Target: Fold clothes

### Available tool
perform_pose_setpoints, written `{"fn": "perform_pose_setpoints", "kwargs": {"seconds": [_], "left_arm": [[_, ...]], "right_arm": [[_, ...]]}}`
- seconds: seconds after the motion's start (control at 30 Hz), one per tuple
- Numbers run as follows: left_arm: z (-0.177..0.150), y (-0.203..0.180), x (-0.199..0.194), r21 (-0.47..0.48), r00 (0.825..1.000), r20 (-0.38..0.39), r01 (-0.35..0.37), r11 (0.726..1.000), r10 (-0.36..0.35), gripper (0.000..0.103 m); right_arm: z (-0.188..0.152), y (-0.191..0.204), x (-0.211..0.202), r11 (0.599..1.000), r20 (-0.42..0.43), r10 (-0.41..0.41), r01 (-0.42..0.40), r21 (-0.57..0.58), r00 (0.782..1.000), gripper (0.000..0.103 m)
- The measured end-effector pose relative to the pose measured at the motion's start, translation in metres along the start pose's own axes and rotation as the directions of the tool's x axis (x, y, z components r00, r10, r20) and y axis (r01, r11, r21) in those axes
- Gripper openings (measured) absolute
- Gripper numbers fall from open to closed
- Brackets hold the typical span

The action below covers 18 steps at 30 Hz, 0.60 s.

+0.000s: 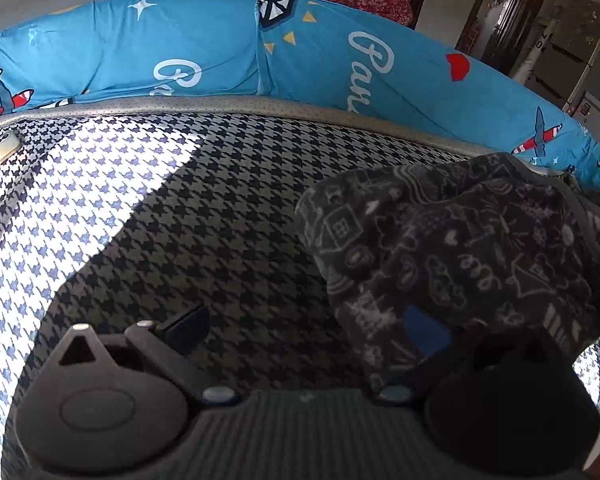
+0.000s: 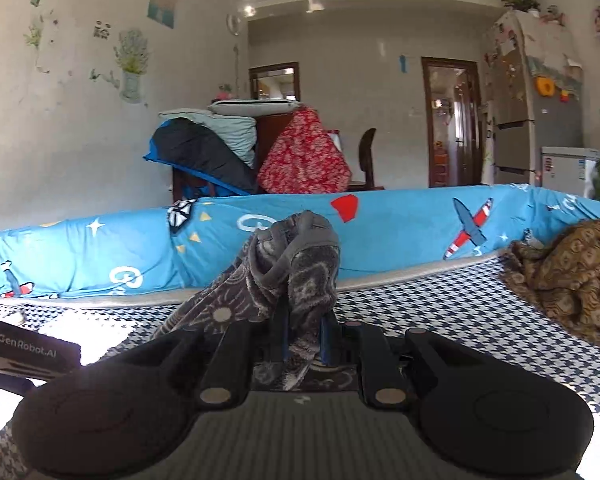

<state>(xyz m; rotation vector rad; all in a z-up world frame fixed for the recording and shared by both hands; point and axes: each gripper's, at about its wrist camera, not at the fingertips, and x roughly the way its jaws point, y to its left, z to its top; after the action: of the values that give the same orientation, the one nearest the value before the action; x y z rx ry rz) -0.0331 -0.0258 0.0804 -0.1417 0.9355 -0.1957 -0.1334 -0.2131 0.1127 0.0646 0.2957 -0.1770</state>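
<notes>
While clenched on a bunched fold of the dark printed fleece garment (image 2: pixel 296 276), right gripper (image 2: pixel 304 344) with jaws nearly together, blue pads pressing the pile from both sides; cloth rising from the pads toward 12 o'clock, a second strand trailing down toward 8 o'clock onto the houndstooth bed cover (image 2: pixel 440 308). Left gripper (image 1: pixel 308 332) with jaws spread wide, one blue finger (image 1: pixel 188 326) bare at 9 o'clock, the other finger (image 1: pixel 428 334) at 3 o'clock partly draped by the same garment (image 1: pixel 460 248); nothing pinched between them, so released. Garment bulk heaped at 1 to 3 o'clock of the left jaws, resting on the cover just short of the blue cartoon-print bolster (image 1: pixel 180 52) at 12 o'clock. Brown patterned cloth (image 2: pixel 572 276) lying apart at 3 o'clock of the right jaws, phone (image 1: pixel 0 150) at 10 o'clock of the left.

Step judged in hand: lifting and spreading the garment before a fold. Best done by keeping the right pinch firm, seeking a free hem or corner with the left jaws rather than the heaped middle, then drawing both apart until flat.
</notes>
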Motion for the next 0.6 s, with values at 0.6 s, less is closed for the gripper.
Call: {"fn": "perform_pose_setpoints", "kwargs": {"seconds": [0.6], "left_arm": [[-0.03, -0.018, 0.034, 0.087, 1.0, -0.025, 0.006, 0.996, -0.004, 0.103]], "right_arm": [[-0.022, -0.069, 0.019, 0.949, -0.265, -0.266, 0.3, 0.097, 0.927, 0.038]]}}
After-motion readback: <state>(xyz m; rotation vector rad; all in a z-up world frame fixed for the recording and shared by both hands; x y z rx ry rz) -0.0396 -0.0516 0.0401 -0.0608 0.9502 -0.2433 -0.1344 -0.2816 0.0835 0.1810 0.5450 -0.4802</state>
